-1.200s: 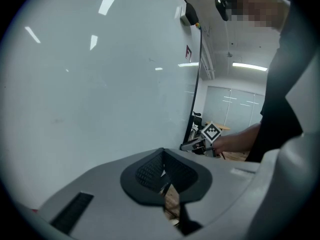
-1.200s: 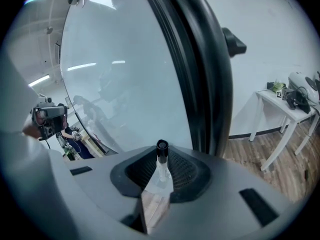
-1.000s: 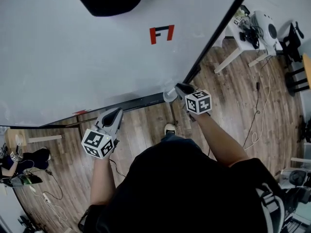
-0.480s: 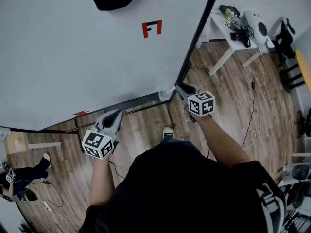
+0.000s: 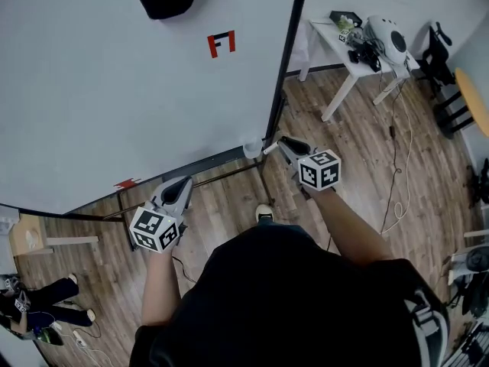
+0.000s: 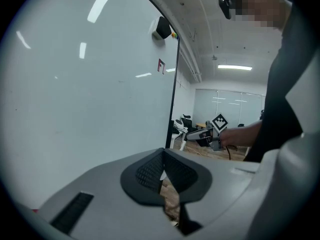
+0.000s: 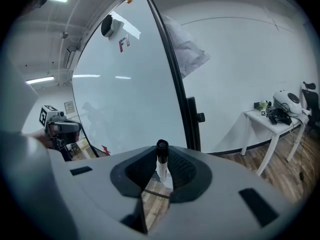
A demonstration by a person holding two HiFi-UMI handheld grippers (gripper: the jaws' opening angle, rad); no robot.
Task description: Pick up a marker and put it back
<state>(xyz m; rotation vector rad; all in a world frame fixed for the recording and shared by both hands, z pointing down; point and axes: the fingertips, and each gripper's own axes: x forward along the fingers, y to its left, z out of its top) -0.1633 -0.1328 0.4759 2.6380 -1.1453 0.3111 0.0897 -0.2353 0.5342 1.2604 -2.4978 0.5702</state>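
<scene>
The marker [image 7: 161,165] is held in the right tool [image 5: 284,145], whose jaws are closed on its white barrel, the black end standing up out of the pads toward that tool's camera. It is carried in the air just off the lower right corner of the whiteboard [image 5: 114,98], near the right end of the ledge [image 5: 218,161] that runs along the board's bottom edge. It is not yet resting on anything. The left tool [image 6: 162,178] is held lower and to the left, below the ledge, with its jaws brought together on nothing. The put-back is judged to be the step at hand, and several faults can be foreseen. The ledge appears narrow, so a release made too far out from the board would likely send the marker down to the wooden floor [image 5: 359,151]. The tool is held at the very end of the ledge, beside the black frame [image 5: 284,60], so the marker could be set down past that end. Only a short part of the barrel seems to be gripped, so a knock against the frame might turn it in the pads. If the jaws were opened before the barrel lay flat along the ledge, it could roll off.
</scene>
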